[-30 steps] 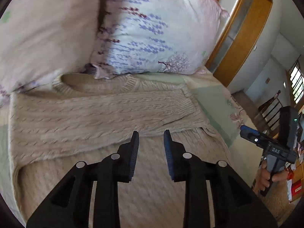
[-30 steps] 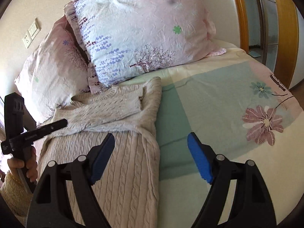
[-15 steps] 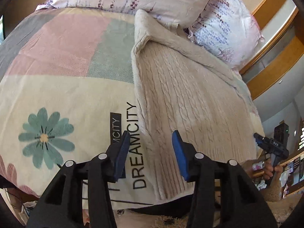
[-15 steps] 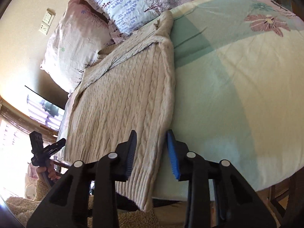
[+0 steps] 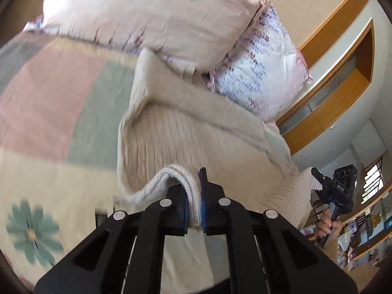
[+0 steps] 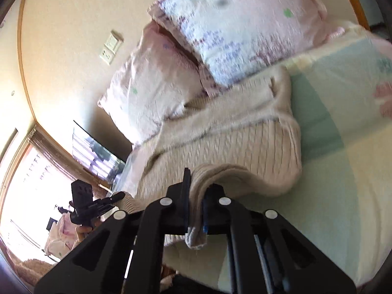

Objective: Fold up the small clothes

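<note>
A beige cable-knit sweater (image 5: pixel 196 134) lies on the bed with its sleeves folded across the chest, collar towards the pillows. My left gripper (image 5: pixel 194 196) is shut on the sweater's bottom hem at its left corner and holds it lifted off the bed. My right gripper (image 6: pixel 196 196) is shut on the hem at the right corner of the sweater (image 6: pixel 232 144), also lifted. The hem hangs curved between the two grippers. Each gripper shows in the other's view, the right one (image 5: pixel 318 178) at far right and the left one (image 6: pixel 115 196) at lower left.
Two pink floral pillows (image 5: pixel 152 17) (image 6: pixel 245 24) lean at the head of the bed. The bedsheet (image 5: pixel 49 103) has pastel blocks and flower prints. A wooden door frame (image 5: pixel 330 93) stands to the right, a window (image 6: pixel 24 183) to the left.
Both grippers have closed on the sweater's bottom hem corners and lifted them off the bed towards the pillows. Half a second ago both were open above the hem.
</note>
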`<state>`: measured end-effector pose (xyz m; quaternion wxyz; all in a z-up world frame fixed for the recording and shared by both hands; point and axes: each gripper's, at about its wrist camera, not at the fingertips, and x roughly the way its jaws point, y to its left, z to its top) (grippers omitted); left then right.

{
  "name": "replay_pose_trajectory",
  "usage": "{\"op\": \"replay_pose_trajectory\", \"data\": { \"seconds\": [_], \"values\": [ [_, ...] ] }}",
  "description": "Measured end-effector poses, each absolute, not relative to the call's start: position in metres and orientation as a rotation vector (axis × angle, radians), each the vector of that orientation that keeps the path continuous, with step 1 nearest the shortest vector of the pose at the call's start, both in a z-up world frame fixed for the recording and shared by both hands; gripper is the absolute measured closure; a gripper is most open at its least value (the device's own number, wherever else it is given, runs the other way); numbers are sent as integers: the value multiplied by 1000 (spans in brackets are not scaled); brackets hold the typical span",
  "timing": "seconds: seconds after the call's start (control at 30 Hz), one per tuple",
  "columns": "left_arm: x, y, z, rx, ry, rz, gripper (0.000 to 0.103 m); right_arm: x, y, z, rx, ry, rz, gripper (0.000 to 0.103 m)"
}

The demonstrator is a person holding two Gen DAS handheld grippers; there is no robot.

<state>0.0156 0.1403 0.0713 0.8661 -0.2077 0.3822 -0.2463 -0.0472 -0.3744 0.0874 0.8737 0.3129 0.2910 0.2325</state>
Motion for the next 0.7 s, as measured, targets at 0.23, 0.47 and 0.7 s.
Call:
{"op": "replay_pose_trajectory", "data": {
  "seconds": [0.23,0.47,0.7],
  "values": [
    [185,106,99,-340,697,-246,76,115,-388,85,751,554,151,83],
    [184,156,73,-453,751,-224,22,112,-397,53,625,543,67,27],
    [198,156,18,-580,983,-350,50,119,-396,48,630,578,115,27]
  ]
}}
